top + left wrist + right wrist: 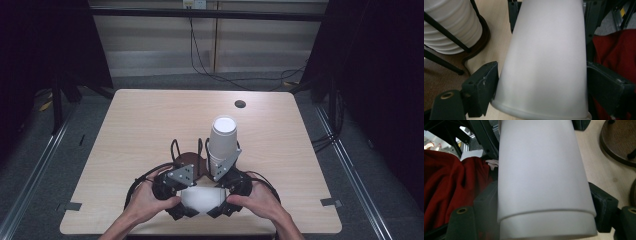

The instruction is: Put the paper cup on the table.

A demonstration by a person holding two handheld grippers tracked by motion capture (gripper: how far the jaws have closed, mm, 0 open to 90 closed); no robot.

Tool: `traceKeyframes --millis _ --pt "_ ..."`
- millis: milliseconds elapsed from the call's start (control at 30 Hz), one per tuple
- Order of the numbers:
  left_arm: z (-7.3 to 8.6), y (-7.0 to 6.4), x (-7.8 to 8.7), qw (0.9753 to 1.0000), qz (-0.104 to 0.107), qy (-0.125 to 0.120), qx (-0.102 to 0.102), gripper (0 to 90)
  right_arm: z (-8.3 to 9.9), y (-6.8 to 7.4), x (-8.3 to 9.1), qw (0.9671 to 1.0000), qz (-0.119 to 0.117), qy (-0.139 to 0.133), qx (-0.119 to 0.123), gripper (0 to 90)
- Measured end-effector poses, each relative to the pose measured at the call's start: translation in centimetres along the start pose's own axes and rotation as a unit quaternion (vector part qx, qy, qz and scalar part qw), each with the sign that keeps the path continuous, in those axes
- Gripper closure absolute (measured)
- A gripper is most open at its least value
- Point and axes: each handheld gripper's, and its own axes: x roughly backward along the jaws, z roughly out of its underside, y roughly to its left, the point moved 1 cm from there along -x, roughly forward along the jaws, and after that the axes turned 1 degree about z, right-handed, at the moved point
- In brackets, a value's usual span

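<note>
Cups in hand: white nested paper cups (200, 198), lying sideways
Left tongs (541, 82): we clamp one end
Right tongs (544, 202): we clamp the other
Behind: white cup stack (222, 142) in wire holder on desk (145, 120)

A stack of white cups (223, 142) is standing upright in a black wire holder (176, 148) on a round dark wooden base (187, 160), near the front middle of the pale wood surface (150, 125). A small dark round hole (240, 104) is sitting toward the far edge. Black cables (210, 70) are trailing down the wall and across the floor behind. Red cloth (446, 182) is lying bunched below the near edge.
</note>
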Motion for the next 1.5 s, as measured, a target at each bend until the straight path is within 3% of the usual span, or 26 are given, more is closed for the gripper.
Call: traceKeyframes --millis 267,300,333,467,533,600,733,933,967,1100,1233,1333,1433,1500 --pt "0.3 0.6 2.0 0.9990 -0.021 -0.036 0.014 15.5 0.3 -0.3 0.4 0.9999 0.009 0.000 -0.009 24.4" --pt "0.5 0.8 3.0 0.9973 -0.036 -0.058 0.025 15.4 0.5 -0.4 0.6 0.9998 0.013 -0.004 -0.013 24.4" --pt "0.7 0.9 3.4 0.9966 -0.037 -0.067 0.030 15.4 0.6 -0.5 0.8 0.9997 0.015 -0.006 -0.016 24.3" --pt "1.6 1.0 4.0 0.9946 -0.045 -0.079 0.049 15.6 0.9 -0.9 1.2 0.9993 0.024 -0.015 -0.025 24.3" --pt "2.1 1.0 3.9 0.9918 -0.063 -0.092 0.063 15.4 1.0 -1.1 1.3 0.9988 0.031 -0.022 -0.030 24.2" --pt "2.6 1.2 3.6 0.9914 -0.053 -0.094 0.074 15.4 1.2 -1.2 1.4 0.9984 0.031 -0.030 -0.036 24.2" --pt "3.2 1.1 3.3 0.9911 -0.057 -0.090 0.080 15.5 1.4 -1.4 1.5 0.9974 0.042 -0.038 -0.044 24.2" --pt "3.8 0.9 3.8 0.9884 -0.061 -0.111 0.084 15.5 1.9 -1.7 2.1 0.9952 0.046 -0.068 -0.053 24.1" --pt "4.0 1.0 3.9 0.9890 -0.058 -0.109 0.082 15.5 2.0 -1.8 2.1 0.9946 0.047 -0.075 -0.055 24.1" --pt "4.3 1.0 3.9 0.9880 -0.060 -0.113 0.085 15.5 2.2 -1.9 2.3 0.9925 0.046 -0.096 -0.060 24.1" --pt "4.5 1.0 3.5 0.9865 -0.057 -0.125 0.089 15.6 2.1 -1.9 2.2 0.9915 0.038 -0.110 -0.058 24.1" --pt "4.5 1.0 3.5 0.9867 -0.051 -0.128 0.086 15.7 2.0 -1.8 2.2 0.9912 0.033 -0.117 -0.053 23.9" --pt "4.6 1.0 3.5 0.9856 -0.057 -0.135 0.085 15.6 1.9 -1.6 2.2 0.9905 0.031 -0.125 -0.049 23.8" --pt "4.7 0.8 3.4 0.9834 -0.061 -0.148 0.085 15.6 2.0 -1.6 2.3 0.9890 0.030 -0.138 -0.045 23.8"
